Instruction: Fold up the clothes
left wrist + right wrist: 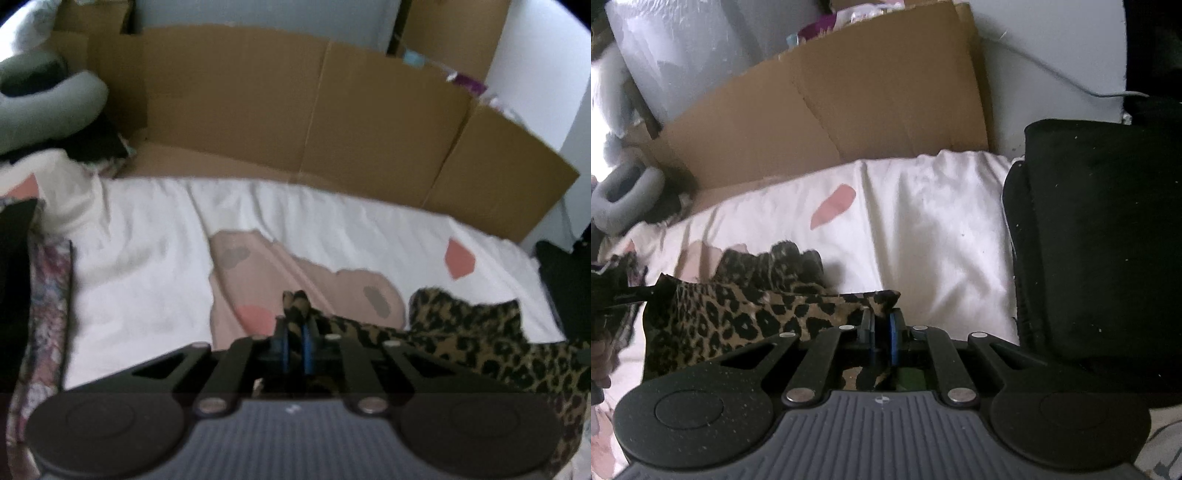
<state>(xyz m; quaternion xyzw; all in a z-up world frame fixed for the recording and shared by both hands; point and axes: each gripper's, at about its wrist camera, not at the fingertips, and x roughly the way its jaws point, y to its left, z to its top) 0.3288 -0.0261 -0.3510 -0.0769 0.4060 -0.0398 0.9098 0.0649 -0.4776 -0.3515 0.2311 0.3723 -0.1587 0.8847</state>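
A leopard-print garment (480,343) lies across the white bedsheet (147,258) and stretches between both grippers. My left gripper (294,325) is shut on one corner of it, and a tuft of the print pokes up past the blue pads. In the right wrist view the same leopard-print garment (738,314) spreads to the left, and my right gripper (881,321) is shut on its other corner. The cloth hangs slightly bunched between the two grips, above the sheet (923,240).
Flattened cardboard (295,110) stands along the far side of the bed. A grey cushion (44,103) sits at the far left. A black folded pile (1100,240) lies on the right. A patterned cloth (44,295) lies at the left edge.
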